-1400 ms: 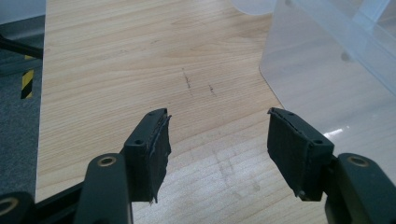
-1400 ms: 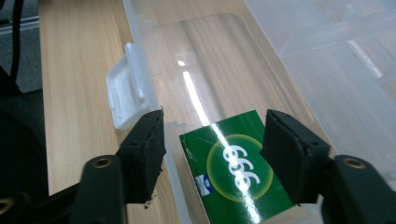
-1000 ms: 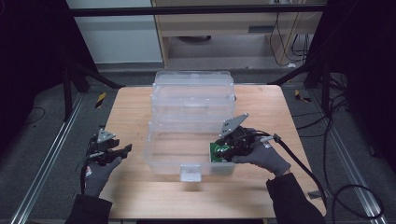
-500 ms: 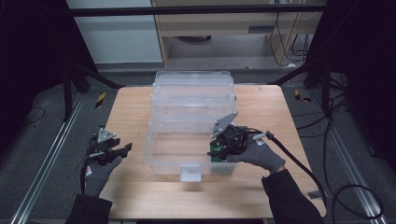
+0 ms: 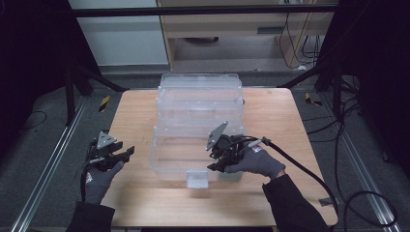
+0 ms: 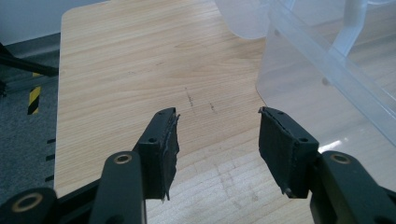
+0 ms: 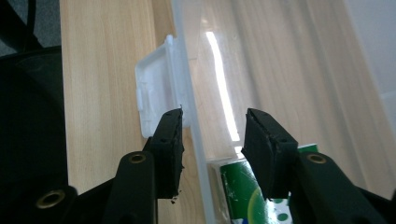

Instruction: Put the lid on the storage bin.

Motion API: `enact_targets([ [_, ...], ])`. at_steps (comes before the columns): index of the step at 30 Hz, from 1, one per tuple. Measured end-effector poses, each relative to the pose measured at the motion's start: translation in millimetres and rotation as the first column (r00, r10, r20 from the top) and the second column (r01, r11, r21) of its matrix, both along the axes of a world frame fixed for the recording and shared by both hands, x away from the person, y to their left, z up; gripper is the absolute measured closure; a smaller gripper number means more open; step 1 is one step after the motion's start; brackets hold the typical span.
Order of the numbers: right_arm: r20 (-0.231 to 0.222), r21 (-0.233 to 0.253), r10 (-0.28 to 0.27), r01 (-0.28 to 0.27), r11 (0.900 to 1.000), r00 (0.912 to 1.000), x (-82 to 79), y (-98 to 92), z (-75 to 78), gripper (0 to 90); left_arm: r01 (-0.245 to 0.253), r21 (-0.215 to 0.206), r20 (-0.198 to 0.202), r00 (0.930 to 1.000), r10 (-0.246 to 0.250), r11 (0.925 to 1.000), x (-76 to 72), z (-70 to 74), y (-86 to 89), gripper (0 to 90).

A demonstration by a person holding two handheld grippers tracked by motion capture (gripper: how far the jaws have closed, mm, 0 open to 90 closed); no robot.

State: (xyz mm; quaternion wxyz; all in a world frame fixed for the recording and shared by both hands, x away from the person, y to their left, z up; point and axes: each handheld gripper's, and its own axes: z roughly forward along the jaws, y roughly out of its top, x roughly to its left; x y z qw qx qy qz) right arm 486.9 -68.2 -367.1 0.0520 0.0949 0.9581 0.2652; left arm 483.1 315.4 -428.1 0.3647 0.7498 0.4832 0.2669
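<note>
Now the clear plastic box (image 5: 198,130) (white latch (image 5: 197,179)) sits between the right claw's (image 5: 216,162) parted jaws.

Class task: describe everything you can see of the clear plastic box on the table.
The clear plastic box looks like see-through stacked tiers, stepping wider toward the person, standing upright mid-table. A white latch sits on its near wall. The right tool straddles that near wall beside the latch, jaws open. Something green shows inside.
</note>
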Motion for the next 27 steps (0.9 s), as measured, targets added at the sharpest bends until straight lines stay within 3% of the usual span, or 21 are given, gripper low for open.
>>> enact_targets([
  [11, -0.054, -0.067, 0.032, -0.035, 0.997, 0.998, 1.0, 12.5, -18.7, 56.0, 0.007, 0.003, 0.01, 0.9999, -0.007, 1.0, 0.6, 0.1, 0.8, 45.5],
  [17, -0.068, -0.089, 0.037, -0.043, 0.995, 0.997, 1.9, 16.7, -25.4, 58.0, 0.034, -0.002, 0.013, 0.9993, -0.034, 0.9994, 0.9, 2.6, -2.0, 45.7],
  [27, -0.104, -0.116, 0.054, -0.066, 0.991, 0.9931, 4.9, 21.6, -34.1, 61.6, 0.088, 0.013, 0.067, 0.9938, -0.089, 0.996, 4.9, 23.0, -9.8, 45.3],
])
